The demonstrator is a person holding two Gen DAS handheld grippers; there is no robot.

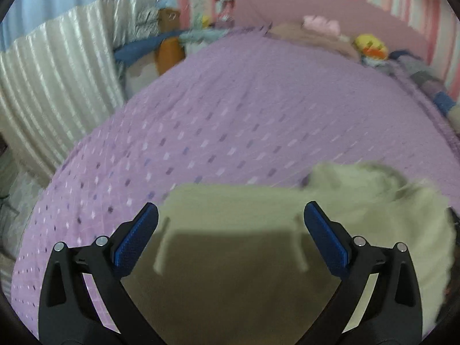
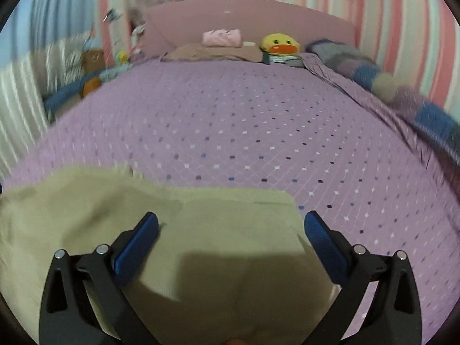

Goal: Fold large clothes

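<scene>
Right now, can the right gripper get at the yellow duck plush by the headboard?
Probably not without moving: the right gripper hangs open over the beige garment, and the duck plush sits across the whole purple bedspread.

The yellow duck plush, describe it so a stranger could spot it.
Look to the pink headboard of the purple dotted bed. The round yellow duck plush sits there, right of the fluffy pink toy; only it has an orange bill.

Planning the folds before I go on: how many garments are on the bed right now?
1: a beige garment lies on the near part of the purple bedspread, under both open grippers, left gripper and right gripper. Its near end is out of view.
</scene>
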